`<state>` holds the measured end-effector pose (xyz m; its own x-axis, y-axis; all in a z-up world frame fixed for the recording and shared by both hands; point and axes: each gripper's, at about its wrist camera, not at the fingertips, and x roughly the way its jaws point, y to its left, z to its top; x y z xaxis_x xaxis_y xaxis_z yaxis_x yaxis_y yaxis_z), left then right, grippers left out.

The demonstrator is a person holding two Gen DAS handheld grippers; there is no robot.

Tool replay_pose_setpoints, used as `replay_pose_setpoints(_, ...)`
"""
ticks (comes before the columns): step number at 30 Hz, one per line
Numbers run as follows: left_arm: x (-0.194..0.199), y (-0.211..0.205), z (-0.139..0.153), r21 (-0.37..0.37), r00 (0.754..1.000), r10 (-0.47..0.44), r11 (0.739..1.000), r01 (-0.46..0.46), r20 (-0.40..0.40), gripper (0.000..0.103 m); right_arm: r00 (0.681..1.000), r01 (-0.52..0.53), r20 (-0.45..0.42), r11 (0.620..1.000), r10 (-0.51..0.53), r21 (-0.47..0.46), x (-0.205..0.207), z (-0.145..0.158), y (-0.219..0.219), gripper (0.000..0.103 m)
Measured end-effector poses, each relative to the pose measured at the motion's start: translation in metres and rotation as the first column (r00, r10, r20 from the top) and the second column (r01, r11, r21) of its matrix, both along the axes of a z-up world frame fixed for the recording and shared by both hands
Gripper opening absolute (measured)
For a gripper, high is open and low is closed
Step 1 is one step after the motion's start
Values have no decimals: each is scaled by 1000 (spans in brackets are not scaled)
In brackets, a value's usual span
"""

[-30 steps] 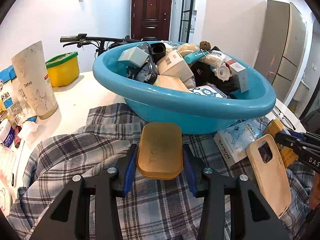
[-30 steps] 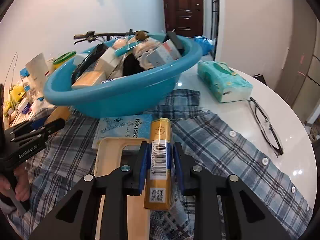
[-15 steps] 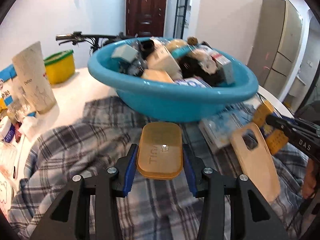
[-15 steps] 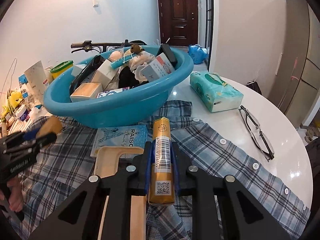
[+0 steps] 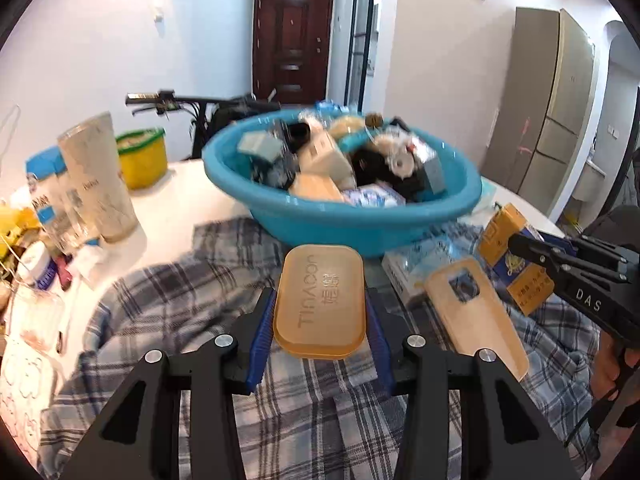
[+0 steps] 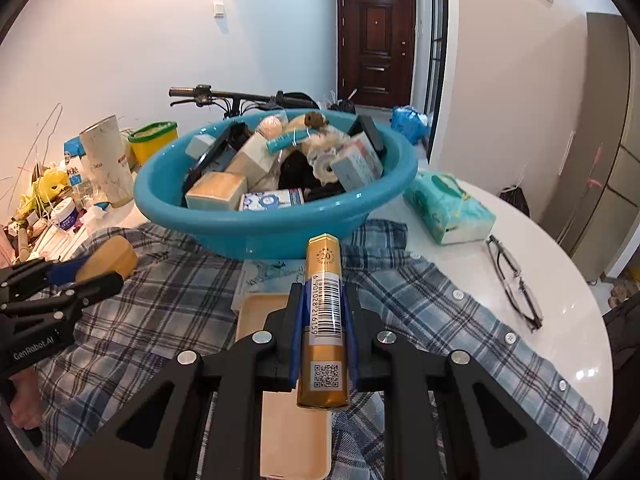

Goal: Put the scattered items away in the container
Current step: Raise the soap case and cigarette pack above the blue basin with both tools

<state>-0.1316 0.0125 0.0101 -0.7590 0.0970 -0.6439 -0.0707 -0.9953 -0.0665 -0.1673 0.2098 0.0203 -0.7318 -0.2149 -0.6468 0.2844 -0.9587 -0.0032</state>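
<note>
Left gripper (image 5: 320,312): matte black angular frame, triangular cut-outs in both arms, four round silver screw heads, ribbed blue pads (image 5: 258,340) lining inner finger faces. White "GenRobot.AI" lettering on side when seen from right wrist view.

Right gripper (image 6: 323,320): same black frame, same silver screws, blue pads (image 6: 297,332) along fingers. White "DAS" lettering on side in left wrist view, small screws along upper finger, thin black cable below handle.

Bare hand (image 5: 612,372) on handle, no sleeve discernible.
</note>
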Motion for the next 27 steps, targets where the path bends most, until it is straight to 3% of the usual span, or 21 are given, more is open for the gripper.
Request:
replay_pose_setpoints(13,2,17,79,-17,973,-14,1000,10,-230,46,983,3,-181,1000,-5,-10,12,68,-18,17)
replay_pose_setpoints(18,4,18,116,4,937,4,1000,-3,-350,46,964,-1,-267,999,-9,-35,13,101,-26,17)
replay_pose_setpoints(27,1,6,174,64,875,27,998,5,-483,46,915,-22,-401,989,-38,-143,11,163,-33,17)
